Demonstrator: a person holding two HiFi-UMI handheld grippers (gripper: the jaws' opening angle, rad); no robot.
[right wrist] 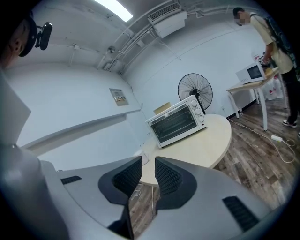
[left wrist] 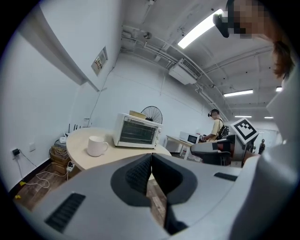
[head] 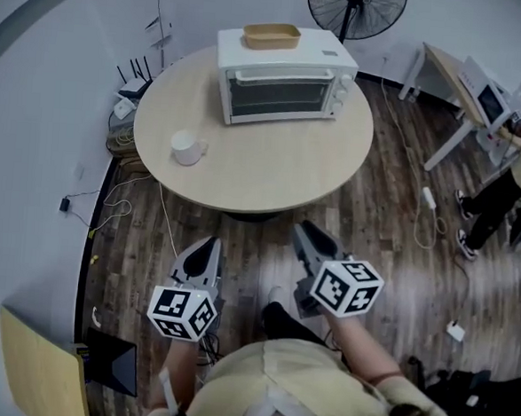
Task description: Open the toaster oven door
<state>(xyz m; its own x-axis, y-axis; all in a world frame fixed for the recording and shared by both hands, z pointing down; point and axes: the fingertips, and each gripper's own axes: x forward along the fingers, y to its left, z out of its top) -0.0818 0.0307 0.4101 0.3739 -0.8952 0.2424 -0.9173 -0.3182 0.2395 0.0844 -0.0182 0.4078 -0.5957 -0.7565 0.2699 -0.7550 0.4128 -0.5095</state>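
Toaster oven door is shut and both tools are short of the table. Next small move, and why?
Probably carry the right tool forward over the table toward the handle at the top of the toaster oven door. Its jaws stand apart with nothing between them, while the door is closed and looks well out of reach from here.

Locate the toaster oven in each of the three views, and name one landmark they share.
Head view: toaster oven at top centre, on the far side of the round table.
Left gripper view: toaster oven just left of centre, at mid-height.
Right gripper view: toaster oven right of centre, tilted in the picture.
Shared landmark: the standing fan behind the oven.
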